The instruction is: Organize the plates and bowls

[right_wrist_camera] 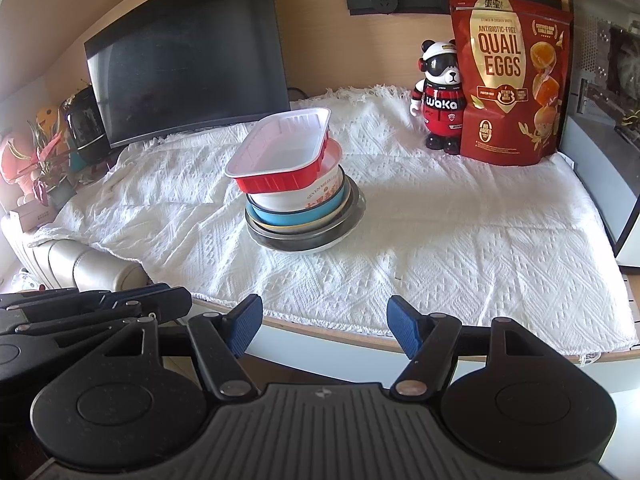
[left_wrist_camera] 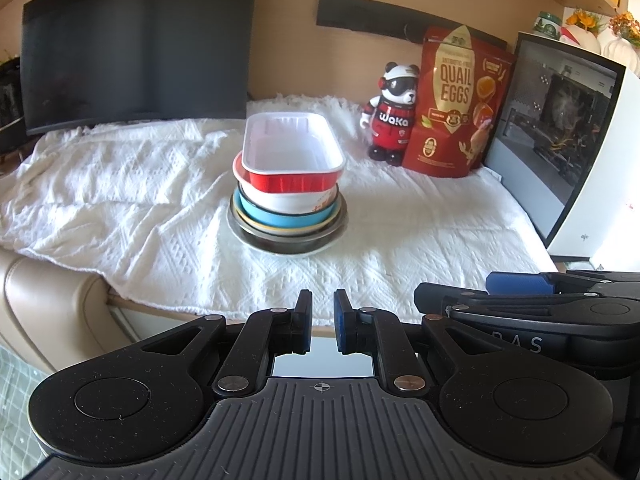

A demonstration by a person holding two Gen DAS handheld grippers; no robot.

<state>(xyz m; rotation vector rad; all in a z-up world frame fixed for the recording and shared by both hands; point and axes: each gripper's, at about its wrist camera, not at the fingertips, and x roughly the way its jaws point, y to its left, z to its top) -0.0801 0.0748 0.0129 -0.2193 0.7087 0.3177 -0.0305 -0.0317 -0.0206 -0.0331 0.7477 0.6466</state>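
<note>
A stack of dishes stands in the middle of the white cloth (left_wrist_camera: 132,184) (right_wrist_camera: 440,216). A red rectangular tray with a white inside (left_wrist_camera: 292,154) (right_wrist_camera: 280,148) sits on top, tilted. Under it are a white bowl with orange print (left_wrist_camera: 288,200) (right_wrist_camera: 308,196), a blue bowl (left_wrist_camera: 284,218) (right_wrist_camera: 288,216) and a dark metal plate (left_wrist_camera: 288,240) (right_wrist_camera: 308,236). My left gripper (left_wrist_camera: 322,322) hangs shut and empty at the table's near edge, well short of the stack. My right gripper (right_wrist_camera: 326,326) is open and empty, also short of the stack. Each gripper shows at the side of the other's view.
A dark monitor (left_wrist_camera: 136,48) (right_wrist_camera: 188,56) stands at the back left. A panda figure (left_wrist_camera: 394,114) (right_wrist_camera: 440,96), a red quail eggs bag (left_wrist_camera: 456,100) (right_wrist_camera: 508,76) and a glass-sided computer case (left_wrist_camera: 560,136) (right_wrist_camera: 604,80) line the back right. A beige chair (left_wrist_camera: 44,308) is at the left.
</note>
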